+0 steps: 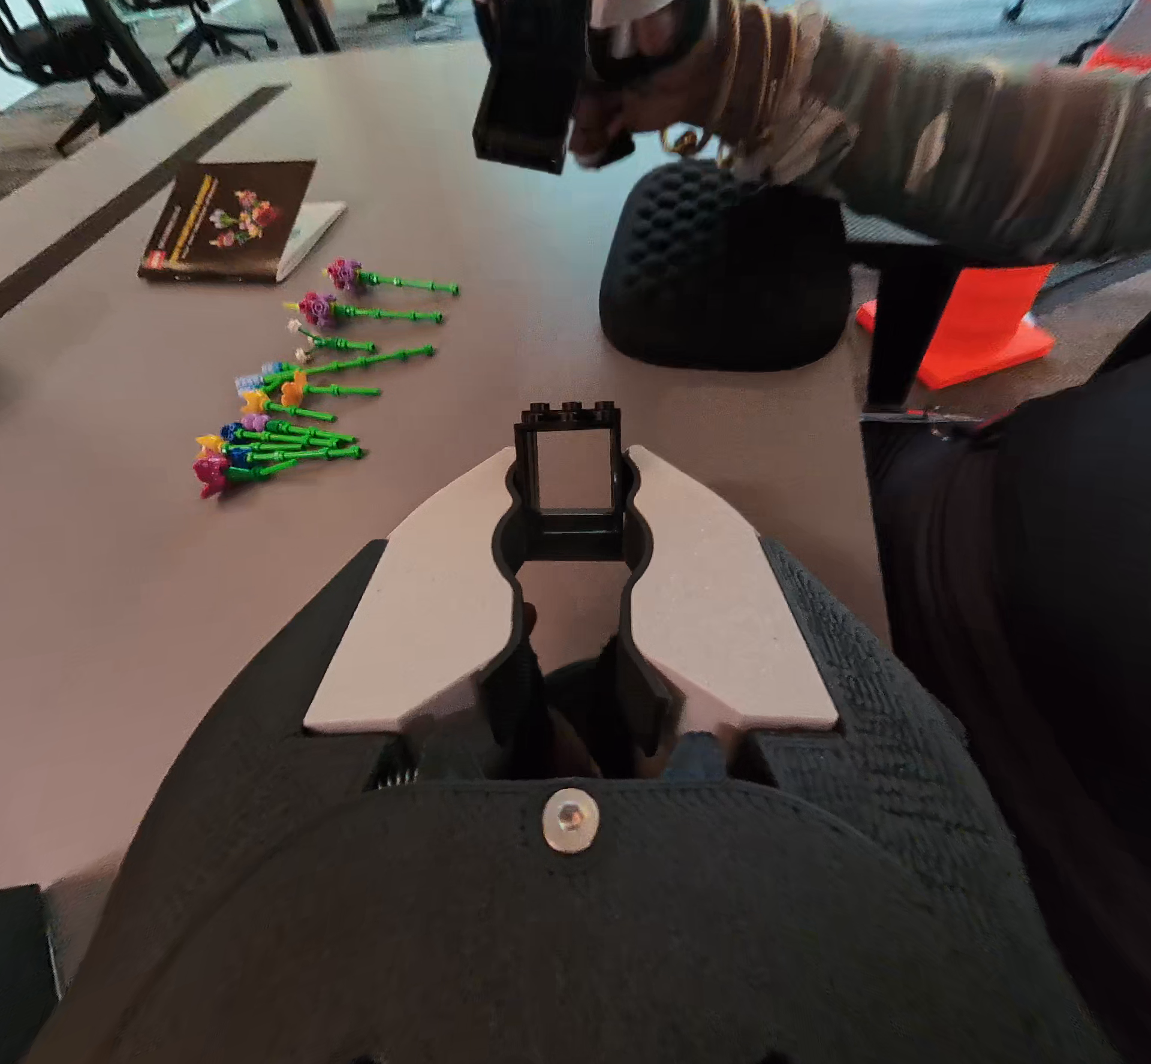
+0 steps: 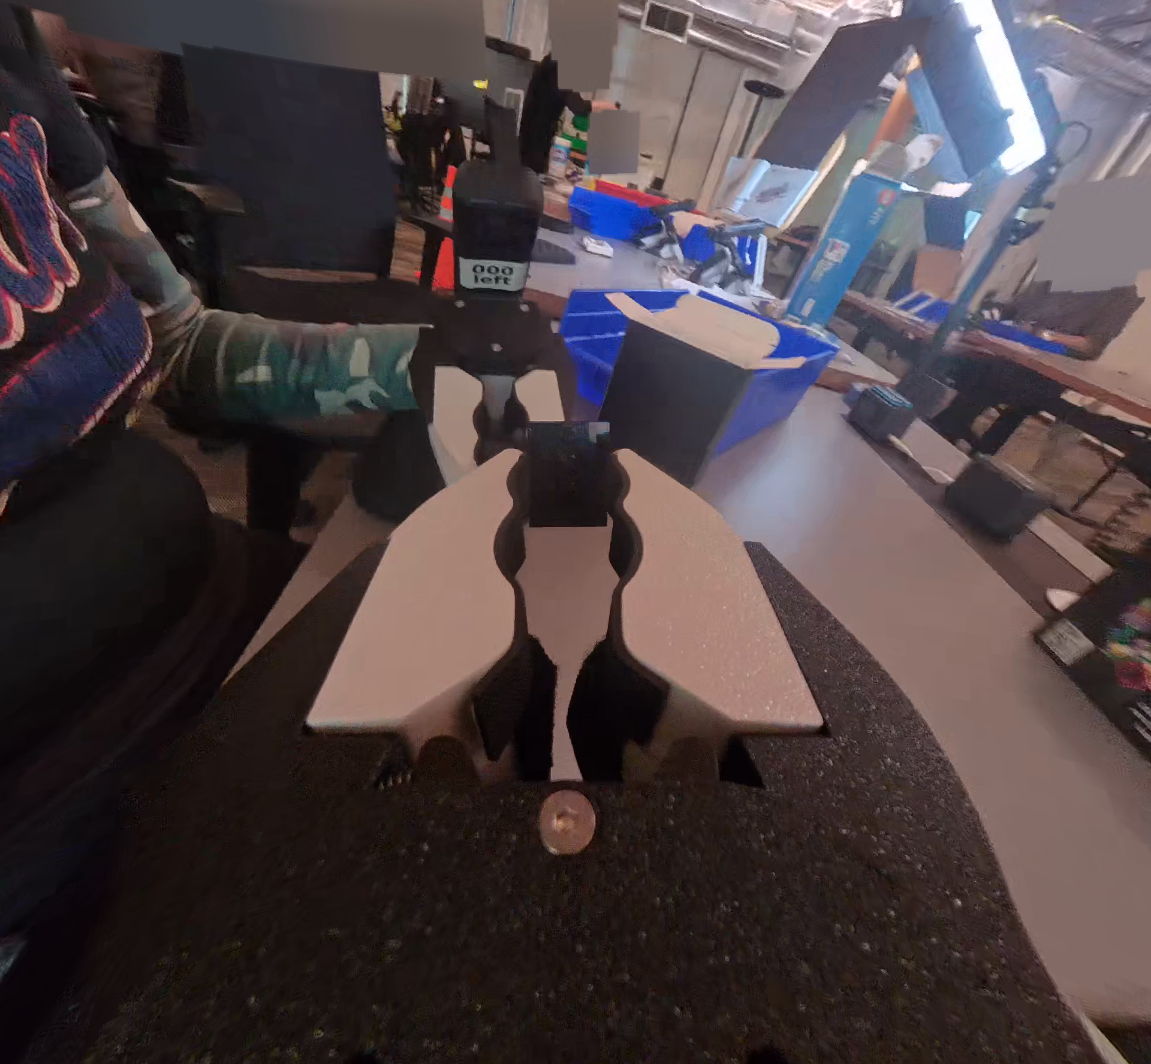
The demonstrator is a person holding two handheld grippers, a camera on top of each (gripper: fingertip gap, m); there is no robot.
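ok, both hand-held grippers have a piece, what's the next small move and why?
Probably bring the two closer and line them up. The left hand-held gripper is shut on a black frame brick above the table; the right hand-held gripper is shut on a dark block, and they are apart.

Left hand-held gripper clamped narrowly, right hand-held gripper likewise, raised opposite each other
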